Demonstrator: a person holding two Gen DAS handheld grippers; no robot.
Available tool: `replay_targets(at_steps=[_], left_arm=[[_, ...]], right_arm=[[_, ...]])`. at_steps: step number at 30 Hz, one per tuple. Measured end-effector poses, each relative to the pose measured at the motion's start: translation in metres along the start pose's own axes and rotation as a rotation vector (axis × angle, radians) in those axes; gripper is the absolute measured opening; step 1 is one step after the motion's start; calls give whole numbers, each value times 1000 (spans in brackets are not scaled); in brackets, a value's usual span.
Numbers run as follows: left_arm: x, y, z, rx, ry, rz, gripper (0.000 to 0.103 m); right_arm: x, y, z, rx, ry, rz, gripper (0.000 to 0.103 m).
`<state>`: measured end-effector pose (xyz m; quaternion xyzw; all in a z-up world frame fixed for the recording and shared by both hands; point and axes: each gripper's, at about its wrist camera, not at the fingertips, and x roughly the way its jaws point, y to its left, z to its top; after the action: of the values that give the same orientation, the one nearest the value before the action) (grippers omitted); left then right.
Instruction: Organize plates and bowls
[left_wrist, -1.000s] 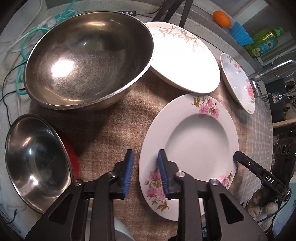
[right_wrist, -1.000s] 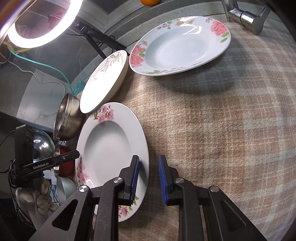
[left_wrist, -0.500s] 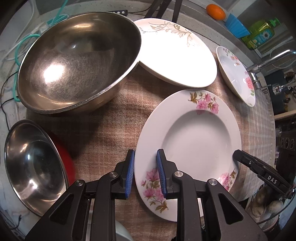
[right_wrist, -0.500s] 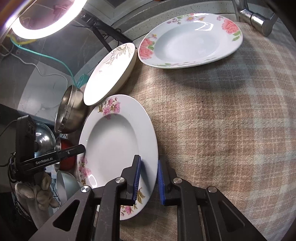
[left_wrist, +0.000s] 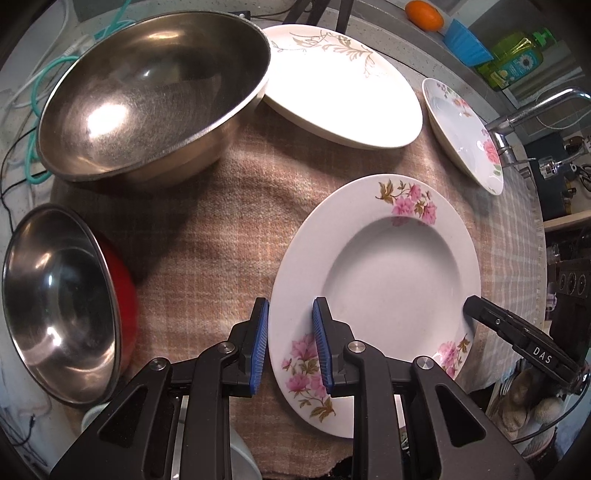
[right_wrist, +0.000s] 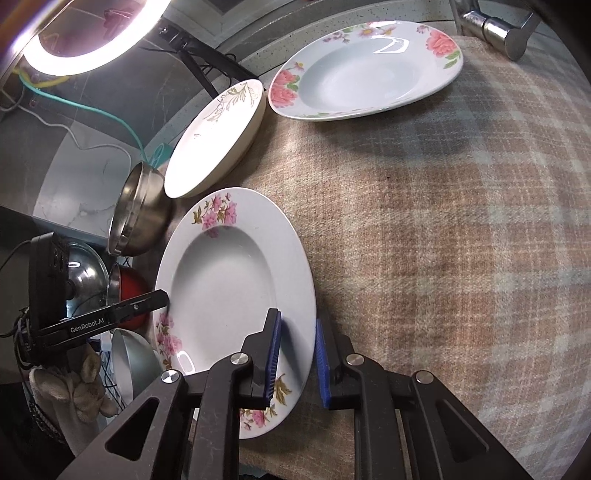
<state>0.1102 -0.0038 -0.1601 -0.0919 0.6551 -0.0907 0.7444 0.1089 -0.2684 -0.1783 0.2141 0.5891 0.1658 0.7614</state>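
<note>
A white deep plate with pink flowers (left_wrist: 391, 284) lies on the checked cloth; it also shows in the right wrist view (right_wrist: 225, 280). My left gripper (left_wrist: 290, 343) straddles its near-left rim, jaws open with a gap on each side. My right gripper (right_wrist: 295, 354) straddles the opposite rim, jaws open. The right gripper's finger (left_wrist: 517, 332) shows at the plate's right edge. A cream plate with a leaf pattern (left_wrist: 340, 85) and a rose plate (left_wrist: 465, 133) lie further back.
A large steel bowl (left_wrist: 147, 96) stands at the back left. A smaller steel bowl (left_wrist: 55, 299) sits in a red bowl (left_wrist: 127, 288) at the left. A tap (left_wrist: 524, 114), a green bottle (left_wrist: 517, 62) and an orange (left_wrist: 424, 14) are beyond the cloth.
Both grippers have moved onto the pink-flower plate's opposite rims, each with one jaw over and one under the rim. The plate has stayed on the cloth.
</note>
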Motion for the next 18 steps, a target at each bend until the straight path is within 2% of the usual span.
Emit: replay_targets(at_steps=[18], left_arm=[[2,-19,-24,13,7,-16,22]], right_arm=[[-17,-13,-17,12,-19,-24,16]])
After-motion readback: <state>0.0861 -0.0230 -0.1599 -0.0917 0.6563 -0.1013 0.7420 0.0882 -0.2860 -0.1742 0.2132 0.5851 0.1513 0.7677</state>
